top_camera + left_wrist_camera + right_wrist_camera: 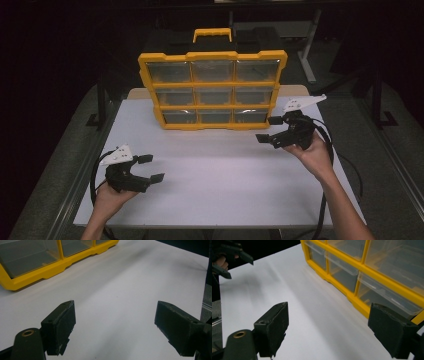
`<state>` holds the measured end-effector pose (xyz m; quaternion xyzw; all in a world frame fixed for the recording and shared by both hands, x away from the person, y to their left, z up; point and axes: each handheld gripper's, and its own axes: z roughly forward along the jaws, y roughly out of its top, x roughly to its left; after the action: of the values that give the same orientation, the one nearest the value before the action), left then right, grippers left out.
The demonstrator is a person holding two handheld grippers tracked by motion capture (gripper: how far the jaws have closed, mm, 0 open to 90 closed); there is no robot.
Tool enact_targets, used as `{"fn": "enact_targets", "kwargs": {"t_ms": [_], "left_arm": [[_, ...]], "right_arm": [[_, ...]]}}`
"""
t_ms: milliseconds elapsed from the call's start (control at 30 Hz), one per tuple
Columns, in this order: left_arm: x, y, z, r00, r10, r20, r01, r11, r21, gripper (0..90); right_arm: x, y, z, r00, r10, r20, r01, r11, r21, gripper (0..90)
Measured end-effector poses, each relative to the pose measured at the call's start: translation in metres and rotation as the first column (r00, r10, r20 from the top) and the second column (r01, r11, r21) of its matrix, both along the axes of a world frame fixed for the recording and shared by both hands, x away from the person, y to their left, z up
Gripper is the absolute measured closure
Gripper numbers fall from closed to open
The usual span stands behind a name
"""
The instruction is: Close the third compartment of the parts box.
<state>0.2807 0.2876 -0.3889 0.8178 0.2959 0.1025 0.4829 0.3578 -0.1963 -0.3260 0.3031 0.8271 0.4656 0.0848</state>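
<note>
We start with the yellow organizer case: it stands upright at the far middle of the white surface, handle up, its three-by-three grid of clear drawers facing us. From the high view we can't tell if the drawers hold anything; they look empty or near empty.

The right gripper is just beside the case's lower right corner, jaws spread wide, nothing between them. In the right gripper view the bottom-row drawers sit close ahead, apart from the jaws, no contact yet.

The left gripper hovers near the front left of the surface, well apart from the case, jaws also spread, holding nothing. In the left gripper view we see bare surface between them.

We judge the step as an approach to a bottom-right drawer.

Risks from here:
- The case is tall, standing on a narrow base, and unbraced. A pull on a drawer could drag or tip it forward, since the left gripper is too far away to steady it.
- The drawer lips look thin and slick; the jaws may slip off.
- The right jaws come in at an angle, so one jaw could hit the yellow frame, not the drawer front.
- A hard yank could pull the drawer fully out and spill anything inside.
</note>
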Motion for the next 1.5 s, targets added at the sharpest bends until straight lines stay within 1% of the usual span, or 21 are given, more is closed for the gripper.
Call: {"fn": "enact_targets", "kwargs": {"t_ms": [167,233,300,400,533,600,633,667,700,733,767,800,1000,1067,1167,1200,1267,1333,1400,1433,1500], "left_arm": [[0.0,0.0,0.0,1.0,0.007,-0.002,-0.007,1.0,0.005,17.2],[0.0,0.001,-0.001,0.9999,0.01,-0.003,-0.01,1.0,0.0,17.2],[0.0,0.002,-0.001,0.9999,0.012,-0.003,-0.012,0.9999,0.007,17.2],[-0.001,0.003,-0.002,0.9998,0.019,-0.002,-0.019,0.9998,0.001,17.2],[-0.001,0.003,-0.003,0.9998,0.021,-0.004,-0.021,0.9997,0.009,17.2],[-0.001,0.002,-0.003,0.9997,0.025,-0.002,-0.025,0.9997,0.004,17.2],[-0.002,0.002,-0.004,0.9997,0.025,0.0,-0.025,0.9996,0.009,17.2],[-0.002,0.0,-0.006,0.9996,0.03,0.001,-0.03,0.9996,-0.001,17.2],[-0.002,0.0,-0.006,0.9996,0.03,0.001,-0.03,0.9996,-0.001,17.2],[-0.002,-0.001,-0.007,0.9997,0.023,-0.002,-0.023,0.9997,0.012,17.2],[-0.002,-0.001,-0.007,0.9997,0.023,-0.002,-0.023,0.9997,0.012,17.2],[-0.002,-0.003,-0.008,0.9998,0.019,-0.002,-0.019,0.9997,0.014,17.2],[-0.003,-0.004,-0.01,0.9998,0.017,-0.004,-0.017,0.9997,0.018,17.2],[-0.003,-0.004,-0.011,0.9998,0.022,-0.004,-0.022,0.9997,0.01,17.2],[-0.004,-0.003,-0.01,0.9997,0.023,-0.002,-0.023,0.9996,0.017,17.2],[-0.004,-0.002,-0.011,0.9996,0.03,-0.001,-0.03,0.9995,0.006,17.2],[-0.004,-0.001,-0.011,0.9996,0.03,0.0,-0.03,0.9995,0.006,17.2],[-0.005,-0.001,-0.011,0.9995,0.031,-0.001,-0.031,0.9995,0.002,17.2],[-0.006,0.001,-0.012,0.9996,0.028,-0.001,-0.028,0.9996,0.006,17.2],[-0.006,0.001,-0.012,0.9994,0.033,-0.003,-0.033,0.9994,-0.006,17.2],[-0.006,0.002,-0.013,0.9994,0.034,-0.003,-0.034,0.9994,-0.002,17.2]], "right_arm": [[-0.008,0.002,-0.008,0.9999,-0.008,0.011,0.008,0.9998,-0.019,14.1],[-0.009,0.003,-0.009,0.9999,-0.011,0.012,0.011,0.9998,-0.015,14.1],[-0.011,0.003,-0.012,0.9998,-0.011,0.019,0.011,0.9998,-0.013,14.1],[-0.013,0.005,-0.017,0.9999,-0.007,0.015,0.007,0.9999,-0.016,14.1],[-0.017,0.006,-0.026,0.9999,-0.007,0.014,0.008,0.9997,-0.025,14.1],[-0.019,0.006,-0.03,0.9999,-0.015,0.001,0.015,0.9996,-0.026,14.1],[-0.021,0.006,-0.035,0.9998,-0.017,0.003,0.017,0.9995,-0.025,14.1],[-0.022,0.006,-0.037,0.9998,-0.022,0.0,0.022,0.9994,-0.026,14.1],[-0.022,0.006,-0.037,0.9998,-0.022,0.0,0.022,0.9994,-0.026,14.1],[-0.024,0.006,-0.042,0.9996,-0.027,-0.002,0.027,0.9991,-0.031,14.0],[-0.024,0.006,-0.042,0.9996,-0.027,-0.002,0.027,0.9991,-0.031,14.0],[-0.027,0.005,-0.047,0.9993,-0.038,-0.001,0.038,0.9987,-0.036,14.0],[-0.032,0.004,-0.056,0.9987,-0.051,0.003,0.051,0.9977,-0.045,13.9],[-0.036,0.004,-0.061,0.9979,-0.063,0.014,0.063,0.9967,-0.051,14.0],[-0.037,0.003,-0.062,0.998,-0.061,0.012,0.062,0.9969,-0.048,13.9],[-0.04,0.002,-0.064,0.9971,-0.071,0.026,0.072,0.9963,-0.047,14.0],[-0.042,0.0,-0.066,0.9961,-0.081,0.035,0.082,0.9956,-0.044,13.9],[-0.044,-0.002,-0.068,0.9957,-0.087,0.033,0.088,0.9955,-0.035,13.7],[-0.045,-0.003,-0.069,0.9956,-0.089,0.03,0.09,0.9953,-0.036,13.7],[-0.047,-0.005,-0.072,0.9948,-0.098,0.028,0.099,0.9945,-0.035,13.7],[-0.048,-0.006,-0.074,0.9944,-0.101,0.033,0.102,0.9942,-0.035,13.8]]}}
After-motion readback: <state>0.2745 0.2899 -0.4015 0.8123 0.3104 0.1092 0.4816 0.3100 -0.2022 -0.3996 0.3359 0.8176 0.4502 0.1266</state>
